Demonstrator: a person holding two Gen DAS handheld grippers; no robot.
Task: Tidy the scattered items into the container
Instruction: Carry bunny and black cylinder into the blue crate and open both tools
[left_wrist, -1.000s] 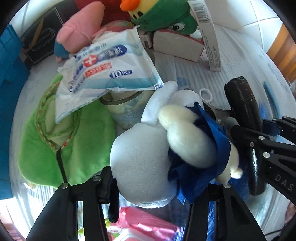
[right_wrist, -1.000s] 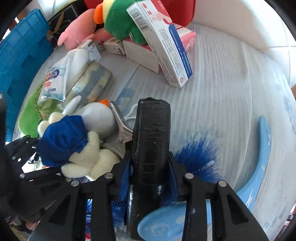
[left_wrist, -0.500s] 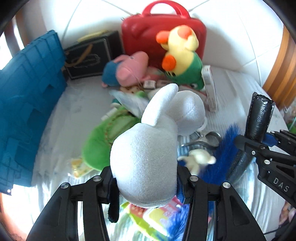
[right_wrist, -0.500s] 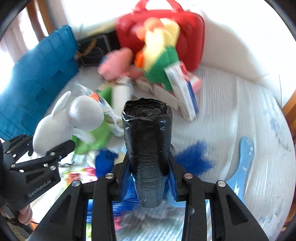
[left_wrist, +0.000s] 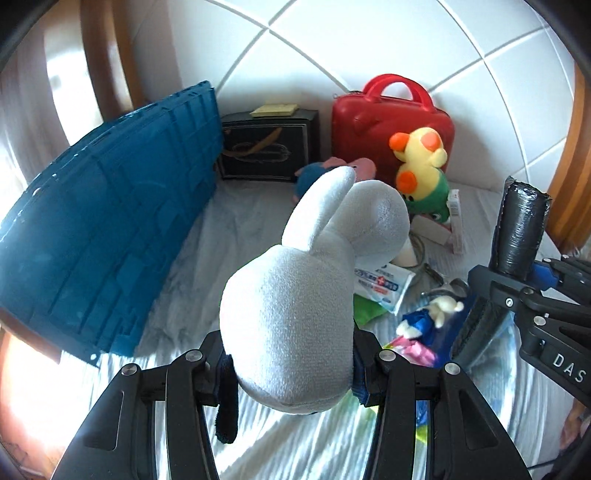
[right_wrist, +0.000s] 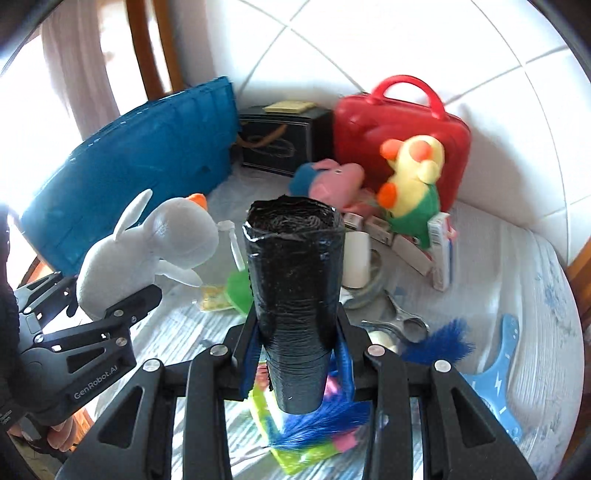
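My left gripper (left_wrist: 291, 363) is shut on a white plush rabbit (left_wrist: 306, 288) and holds it up over the white bed cover; the rabbit also shows in the right wrist view (right_wrist: 147, 247). My right gripper (right_wrist: 295, 354) is shut on a black roll of bags (right_wrist: 295, 288), held upright; it shows at the right of the left wrist view (left_wrist: 517, 236). The blue crate (left_wrist: 103, 236) stands tilted at the left, also in the right wrist view (right_wrist: 140, 162). Scattered items lie below: a yellow-green plush (right_wrist: 413, 184), a pink plush (right_wrist: 332, 181), a wipes pack (left_wrist: 380, 284).
A red case (right_wrist: 402, 129) and a black box (right_wrist: 284, 140) stand against the white padded back. Boxes (right_wrist: 439, 251), scissors (right_wrist: 402, 317), a blue brush (right_wrist: 439, 339) and a blue flat piece (right_wrist: 498, 376) lie on the cover. Wooden frames rise at both sides.
Both grippers have lifted up and back from the pile, each with its item. The rabbit's blue cloth and small white part now lie on the cover. The view now takes in the crate and wall.
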